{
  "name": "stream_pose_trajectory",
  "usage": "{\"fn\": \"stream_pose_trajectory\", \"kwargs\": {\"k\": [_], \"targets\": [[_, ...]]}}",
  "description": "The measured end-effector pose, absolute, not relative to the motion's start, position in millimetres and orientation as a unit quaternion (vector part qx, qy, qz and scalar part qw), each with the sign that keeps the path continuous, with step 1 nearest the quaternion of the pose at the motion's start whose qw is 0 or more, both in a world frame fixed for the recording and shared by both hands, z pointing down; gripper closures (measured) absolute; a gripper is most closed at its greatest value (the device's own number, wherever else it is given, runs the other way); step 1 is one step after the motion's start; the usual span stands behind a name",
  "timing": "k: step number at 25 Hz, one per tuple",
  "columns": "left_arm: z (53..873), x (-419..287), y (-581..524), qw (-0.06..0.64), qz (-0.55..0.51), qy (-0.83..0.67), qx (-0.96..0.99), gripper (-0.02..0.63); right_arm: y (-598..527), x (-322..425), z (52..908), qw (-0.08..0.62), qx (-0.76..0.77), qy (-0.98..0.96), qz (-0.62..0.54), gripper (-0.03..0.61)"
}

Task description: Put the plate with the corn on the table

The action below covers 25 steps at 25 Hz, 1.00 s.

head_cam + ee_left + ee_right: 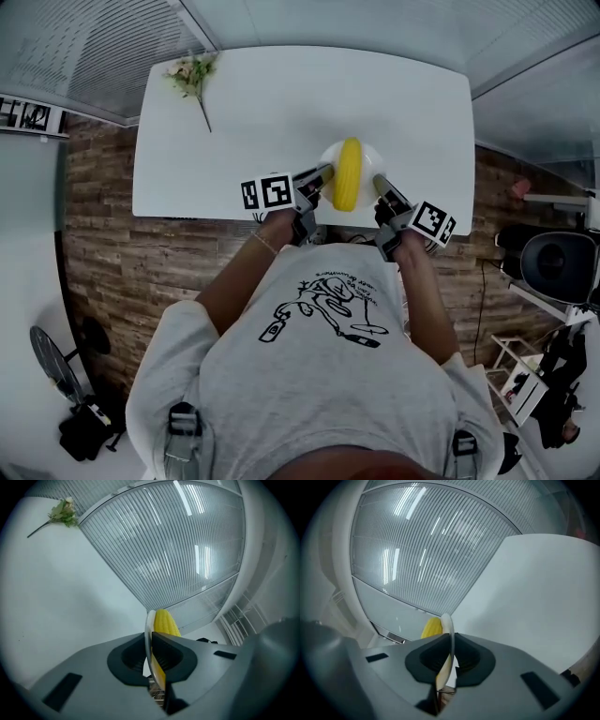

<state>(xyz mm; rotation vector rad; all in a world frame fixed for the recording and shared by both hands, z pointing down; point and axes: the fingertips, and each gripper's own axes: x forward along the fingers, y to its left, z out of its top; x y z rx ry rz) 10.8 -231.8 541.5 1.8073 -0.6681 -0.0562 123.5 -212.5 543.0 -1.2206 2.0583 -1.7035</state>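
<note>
A small white plate carries a yellow corn cob over the near edge of the white table. I cannot tell whether it rests on the top. My left gripper is shut on the plate's left rim. In the left gripper view the rim stands edge-on between the pads of that gripper, with the corn behind. My right gripper holds the opposite rim. In the right gripper view the rim sits between the close pads of that gripper, with the corn beyond.
A flower sprig lies at the table's far left corner and shows in the left gripper view as a sprig. Ribbed glass walls stand behind the table. A wood floor, a black fan and a rack are at the right.
</note>
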Motion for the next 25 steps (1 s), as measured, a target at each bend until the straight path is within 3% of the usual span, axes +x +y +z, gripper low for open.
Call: {"fn": "stream_pose_trajectory", "kwargs": {"k": [25], "targets": [[676,22,-249,0.547,0.115,-0.309,0.769,0.551,-229,131,683,0.016,-0.467,0.643,-0.607,0.518]]}}
